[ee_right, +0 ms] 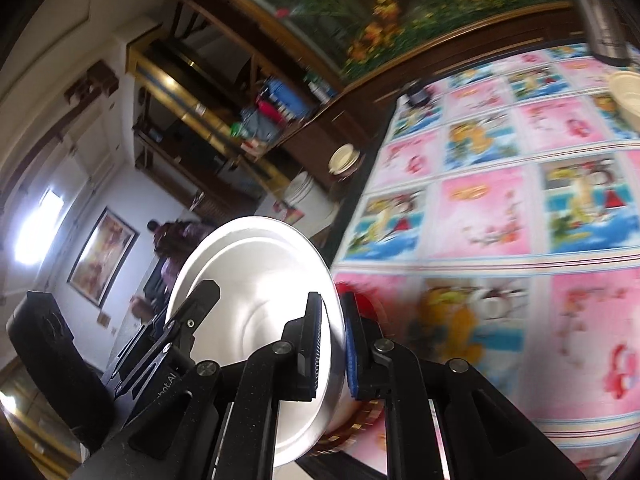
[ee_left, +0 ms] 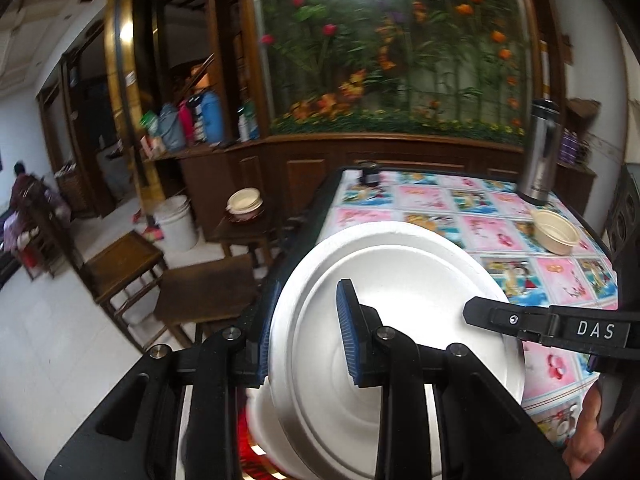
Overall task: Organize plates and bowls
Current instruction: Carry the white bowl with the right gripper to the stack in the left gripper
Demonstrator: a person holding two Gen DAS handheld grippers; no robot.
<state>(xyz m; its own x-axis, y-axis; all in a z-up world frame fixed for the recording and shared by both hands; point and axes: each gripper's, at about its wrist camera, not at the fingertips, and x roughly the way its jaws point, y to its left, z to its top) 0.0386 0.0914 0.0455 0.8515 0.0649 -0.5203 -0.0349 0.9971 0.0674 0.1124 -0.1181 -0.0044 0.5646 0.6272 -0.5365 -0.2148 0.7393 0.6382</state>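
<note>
- A lived-in room with dark wooden shelving and a big flower mural point(ee_left: 392, 52) on the wall behind the table point(ee_left: 496, 232), which wears a cloth of pink and blue cartoon squares.
- A steel flask point(ee_left: 538, 152) stands at the table's far edge; a cream bowl point(ee_left: 556, 232) sits just in front of it.
- The white plate point(ee_left: 400, 320) is held tilted over the table's near left corner, with something red and gold showing under it.
- The left tool point(ee_left: 306, 344) is clamped on the plate's left rim, one blue pad on the top face, the other beneath.
- The right tool point(ee_right: 334, 344) pinches the opposite rim between its pads.
- In the left wrist view, the right tool's finger reads "DAS".
- In the right wrist view, the left tool shows lettering ending "bot.AI".
- Off the table's left side, a white bucket point(ee_left: 176, 222) stands on the floor.
</note>
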